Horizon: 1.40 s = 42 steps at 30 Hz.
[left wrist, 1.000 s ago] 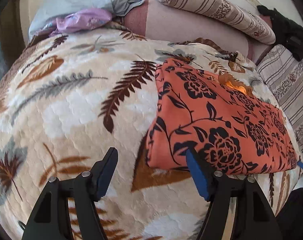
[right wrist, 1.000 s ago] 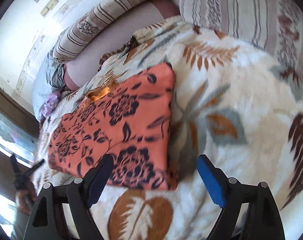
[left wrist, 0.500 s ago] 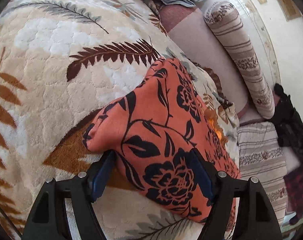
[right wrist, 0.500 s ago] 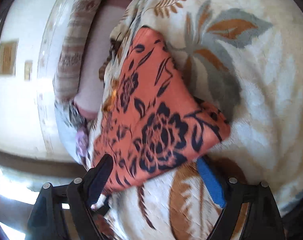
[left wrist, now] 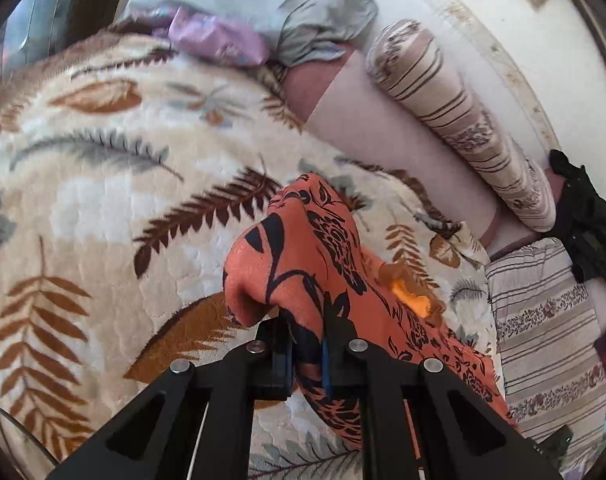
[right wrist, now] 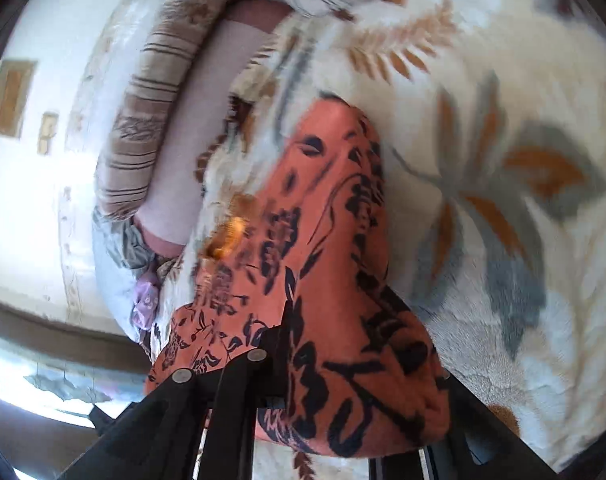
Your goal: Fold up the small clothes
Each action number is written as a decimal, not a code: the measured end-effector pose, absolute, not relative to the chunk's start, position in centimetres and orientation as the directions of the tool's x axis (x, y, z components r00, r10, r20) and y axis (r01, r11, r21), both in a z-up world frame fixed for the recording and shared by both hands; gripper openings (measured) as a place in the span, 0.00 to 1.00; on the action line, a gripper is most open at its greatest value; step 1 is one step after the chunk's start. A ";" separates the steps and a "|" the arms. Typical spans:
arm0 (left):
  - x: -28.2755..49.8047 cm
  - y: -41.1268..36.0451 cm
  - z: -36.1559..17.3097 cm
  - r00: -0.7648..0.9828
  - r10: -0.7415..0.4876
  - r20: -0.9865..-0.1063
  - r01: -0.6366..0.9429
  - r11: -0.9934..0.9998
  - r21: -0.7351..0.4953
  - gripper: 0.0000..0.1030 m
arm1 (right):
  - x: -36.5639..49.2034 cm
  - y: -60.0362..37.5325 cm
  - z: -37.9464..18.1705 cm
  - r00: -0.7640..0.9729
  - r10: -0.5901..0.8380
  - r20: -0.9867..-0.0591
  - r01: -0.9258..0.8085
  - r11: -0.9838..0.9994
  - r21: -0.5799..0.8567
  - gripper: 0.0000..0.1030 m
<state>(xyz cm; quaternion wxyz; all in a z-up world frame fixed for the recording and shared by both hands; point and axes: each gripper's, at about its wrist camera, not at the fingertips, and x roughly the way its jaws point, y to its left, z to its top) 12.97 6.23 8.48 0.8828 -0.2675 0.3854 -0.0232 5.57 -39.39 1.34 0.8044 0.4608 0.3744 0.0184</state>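
The left gripper (left wrist: 306,350) is clamped on the orange floral cloth (left wrist: 303,256), lifting its corner off the leaf-print blanket (left wrist: 103,208). The right gripper (right wrist: 355,364) (fingertips draped by cloth) pinches the same garment.

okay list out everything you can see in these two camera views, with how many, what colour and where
orange garment: one, orange with black flowers, on the blanket, near corners lifted
leaf-print blanket: one, cream with brown and grey leaves, covering the bed
striped bolster: one, beige with brown stripes, along the wall
grey cloth: one, grey, far end of the bed
purple cloth: one, lilac, beside the grey cloth
striped pillow: one, beige striped, right of the blanket
black item: one, by the bolster's end, kind unclear
left hand-held gripper: black, blue pads, shut on the garment
right hand-held gripper: black, garment draped over it, apparently gripping it
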 end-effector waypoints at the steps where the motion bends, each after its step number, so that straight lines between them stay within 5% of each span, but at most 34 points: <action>1: 11.3 6.0 9.8 0.724 -0.232 -0.650 -0.150 0.866 -0.477 0.10 | 5.1 -39.5 2.6 0.725 0.371 -0.580 0.287 0.603 0.744 0.11; 4: 5.5 6.0 10.3 0.754 -0.202 -0.625 -0.168 0.860 -0.481 0.11 | 3.7 -40.4 4.4 0.708 0.389 -0.589 0.219 0.673 0.706 0.11; 7: 2.2 5.4 3.6 0.666 -0.140 -0.733 -0.274 0.868 -0.415 0.20 | 3.1 -41.5 1.2 0.610 0.444 -0.656 0.190 0.722 0.665 0.14; 9: 1.9 5.6 -2.5 0.512 -0.197 -0.836 -0.340 0.847 -0.408 0.23 | 2.6 -42.8 -3.1 0.502 0.429 -0.751 0.276 0.743 0.610 0.33; 11: 1.0 6.2 -1.3 0.581 -0.191 -0.791 -0.280 0.866 -0.415 0.35 | 1.0 -44.4 -4.3 0.535 0.477 -0.697 0.272 0.684 0.677 0.35; 14: 1.7 7.2 1.2 0.555 -0.216 -0.803 -0.240 0.883 -0.403 0.40 | -0.8 -46.4 -2.4 0.589 0.422 -0.690 0.296 0.681 0.670 0.71; 15: 1.9 7.8 1.8 0.554 -0.243 -0.796 -0.222 0.879 -0.422 0.41 | -1.2 -47.0 -1.5 0.605 0.379 -0.700 0.307 0.700 0.645 0.73; 18: 2.3 9.2 2.8 0.545 -0.224 -0.808 -0.223 0.890 -0.397 0.42 | -2.0 -48.8 0.9 0.636 0.284 -0.718 0.331 0.740 0.586 0.73; 21: 1.2 10.9 3.3 0.563 -0.113 -0.819 -0.329 0.878 -0.347 0.60 | -2.0 -49.9 2.3 0.644 0.257 -0.721 0.306 0.777 0.550 0.73; 24: 1.1 12.2 2.8 0.563 -0.115 -0.818 -0.351 0.863 -0.364 0.60 | -0.9 -50.0 2.8 0.634 0.247 -0.732 0.277 0.812 0.513 0.73; 32: 9.5 11.1 2.8 0.604 -0.218 -0.766 -0.109 0.930 -0.351 0.60 | 6.8 -45.9 3.1 0.604 0.322 -0.729 0.114 0.870 0.479 0.73; 42: 15.4 10.2 -0.3 0.517 -0.252 -0.818 -0.059 0.943 -0.328 0.60 | 15.6 -41.5 1.0 0.569 0.167 -0.805 0.043 0.972 0.232 0.72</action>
